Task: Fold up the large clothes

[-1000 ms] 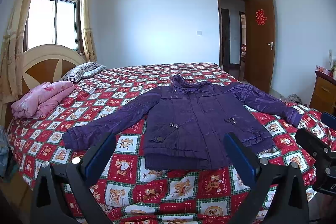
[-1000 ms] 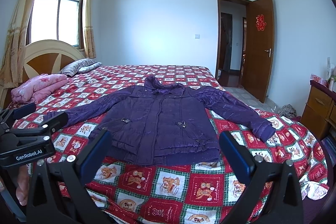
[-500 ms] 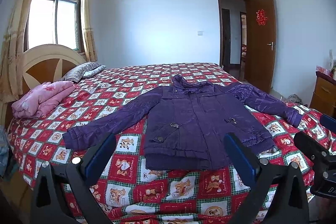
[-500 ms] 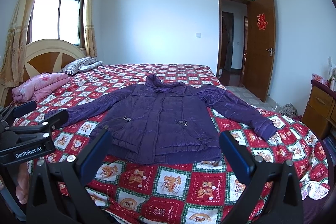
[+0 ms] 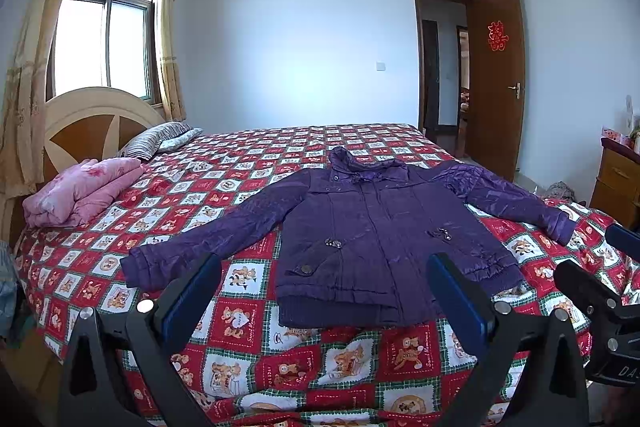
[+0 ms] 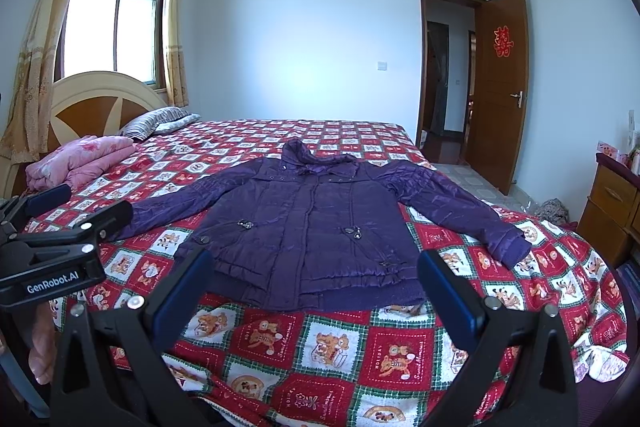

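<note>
Bedroom bed holds the purple jacket spread flat at 12 o'clock, unfolded; both grippers' fingers spread, empty.

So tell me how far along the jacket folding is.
Done: the purple jacket lies spread flat on the bed, front up, both sleeves out. In hand: nothing; the left gripper and right gripper hang open short of its hem. Left: every fold, sleeves and body alike.

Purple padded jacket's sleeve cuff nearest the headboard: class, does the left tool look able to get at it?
Probably yes: the left tool is open, and nothing lies between it and that cuff.
</note>
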Available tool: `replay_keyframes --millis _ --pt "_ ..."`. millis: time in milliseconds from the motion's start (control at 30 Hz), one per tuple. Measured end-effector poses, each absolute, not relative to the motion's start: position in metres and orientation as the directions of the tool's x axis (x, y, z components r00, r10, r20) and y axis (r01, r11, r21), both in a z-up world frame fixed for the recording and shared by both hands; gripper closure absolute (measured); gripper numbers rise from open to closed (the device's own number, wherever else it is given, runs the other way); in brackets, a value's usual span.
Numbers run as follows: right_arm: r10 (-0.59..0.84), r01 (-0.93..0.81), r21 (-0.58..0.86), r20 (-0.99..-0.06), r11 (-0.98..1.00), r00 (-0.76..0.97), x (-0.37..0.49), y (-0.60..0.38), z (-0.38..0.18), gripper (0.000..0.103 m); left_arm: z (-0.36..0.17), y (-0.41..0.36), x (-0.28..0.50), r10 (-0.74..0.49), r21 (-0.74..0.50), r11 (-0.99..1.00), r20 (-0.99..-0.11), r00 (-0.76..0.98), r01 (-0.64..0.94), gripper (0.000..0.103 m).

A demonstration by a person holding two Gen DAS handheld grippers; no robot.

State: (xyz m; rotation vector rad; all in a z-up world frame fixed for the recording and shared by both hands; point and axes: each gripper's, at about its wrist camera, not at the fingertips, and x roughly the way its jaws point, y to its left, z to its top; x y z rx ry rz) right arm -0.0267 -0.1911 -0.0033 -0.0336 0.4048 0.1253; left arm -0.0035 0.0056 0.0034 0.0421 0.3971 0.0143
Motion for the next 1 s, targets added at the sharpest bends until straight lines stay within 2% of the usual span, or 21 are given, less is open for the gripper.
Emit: replay_keyframes --millis 1000 --pt "0.144 -0.154 0.009 -0.406 0.988 0.902 -0.0261 -0.1899 -0.0067 0.0 0.0018 0.0071 -0.0026 0.01 0.029 1.0 -0.394 0.919 0.001 0.001"
